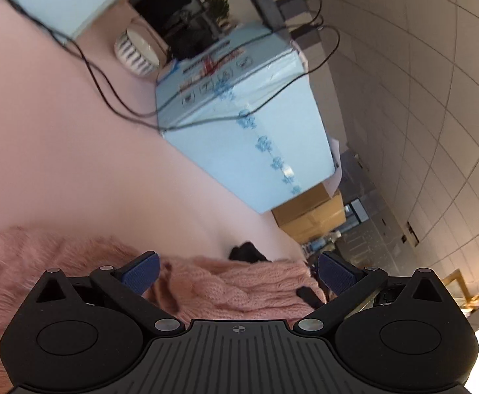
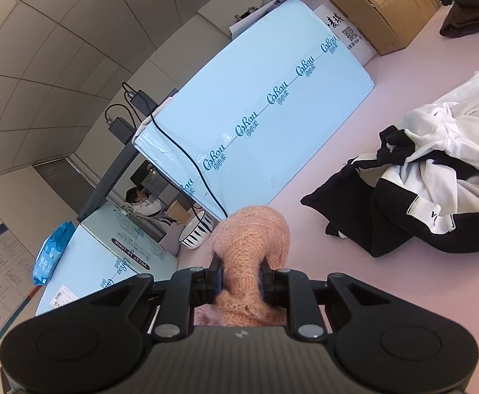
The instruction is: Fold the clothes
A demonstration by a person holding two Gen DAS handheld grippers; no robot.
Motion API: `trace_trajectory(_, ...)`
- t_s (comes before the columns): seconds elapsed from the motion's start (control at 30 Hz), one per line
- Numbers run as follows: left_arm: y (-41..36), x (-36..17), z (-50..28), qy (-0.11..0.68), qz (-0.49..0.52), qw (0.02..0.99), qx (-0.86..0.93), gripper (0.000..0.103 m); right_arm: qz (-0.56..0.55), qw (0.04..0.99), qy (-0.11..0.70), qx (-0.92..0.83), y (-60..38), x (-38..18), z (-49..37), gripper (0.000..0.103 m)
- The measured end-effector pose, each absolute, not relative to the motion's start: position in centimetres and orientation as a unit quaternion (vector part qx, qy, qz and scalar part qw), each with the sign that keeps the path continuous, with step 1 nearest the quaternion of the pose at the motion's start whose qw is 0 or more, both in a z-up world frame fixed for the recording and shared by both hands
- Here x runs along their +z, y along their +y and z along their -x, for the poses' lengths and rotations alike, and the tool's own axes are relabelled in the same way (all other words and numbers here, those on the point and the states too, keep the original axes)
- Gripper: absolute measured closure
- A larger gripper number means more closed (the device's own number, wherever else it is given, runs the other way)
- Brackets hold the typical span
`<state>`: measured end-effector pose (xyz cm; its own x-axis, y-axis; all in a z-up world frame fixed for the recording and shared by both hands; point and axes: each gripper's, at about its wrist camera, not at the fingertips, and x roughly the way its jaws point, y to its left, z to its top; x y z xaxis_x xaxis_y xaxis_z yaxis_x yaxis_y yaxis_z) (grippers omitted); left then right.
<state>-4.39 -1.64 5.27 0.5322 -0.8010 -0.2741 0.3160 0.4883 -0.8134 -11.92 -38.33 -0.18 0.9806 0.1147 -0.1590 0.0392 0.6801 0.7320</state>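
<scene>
Right gripper [image 2: 239, 279] fingers pinch the soft, limp pink sweater [image 2: 249, 229]; left gripper [image 1: 238, 274] fingers spread empty; grip hems.

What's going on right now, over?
Right gripper shut on pink sweater. Left gripper open above it. Black-and-white clothes pile waiting, not in the way.

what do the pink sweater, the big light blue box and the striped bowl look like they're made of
Pink sweater: fuzzy knit, probably mohair-like wool or acrylic; loose stitches, cable ribs and a hairy halo show.
Light blue box: likely printed cardboard with glossy tape along its seam; sharp folded edges, sheen on the strip.
Striped bowl: looks like glazed ceramic; smooth white with dark painted stripes, though it is small and partly hidden.
</scene>
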Motion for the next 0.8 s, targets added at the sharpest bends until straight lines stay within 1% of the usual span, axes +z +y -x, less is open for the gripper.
trace_trajectory(0.13, -1.4, 3.1, 2.5, 0.376, 0.361, 0.787, -0.331, 0.000, -0.391, 0.916, 0.090, 0.018, -37.5, 0.1, 12.0, 0.082)
trace_trajectory(0.2, -1.8, 1.7, 2.3, 0.377, 0.365, 0.785, -0.330, 0.000, -0.382, 0.920, 0.086, 0.013, -37.0, 0.3, 12.2, 0.082)
trace_trajectory(0.27, -2.1, 1.9, 2.4, 0.374, 0.352, 0.792, -0.332, 0.000, -0.378, 0.922, 0.086, 0.009, -36.7, 0.4, 12.3, 0.082)
trace_trajectory(0.43, -1.4, 1.7, 2.2, 0.376, 0.363, 0.782, -0.341, 0.000, -0.376, 0.923, 0.079, 0.010, -36.3, 1.4, 12.4, 0.082)
trace_trajectory(0.63, -0.9, 1.3, 2.4, 0.363, 0.364, 0.782, -0.354, 0.000, -0.342, 0.937, 0.068, 0.029, -33.3, 3.1, 12.4, 0.082)
trace_trajectory(0.73, -0.5, 2.0, 2.6, 0.370, 0.368, 0.780, -0.344, 0.000, -0.312, 0.948, 0.061, 0.027, -31.4, 4.0, 12.2, 0.082)
trace_trajectory(0.8, 0.5, 3.8, 4.0, 0.360, 0.343, 0.803, -0.329, 0.000, -0.303, 0.951, 0.062, 0.028, -30.6, 4.4, 11.9, 0.082)
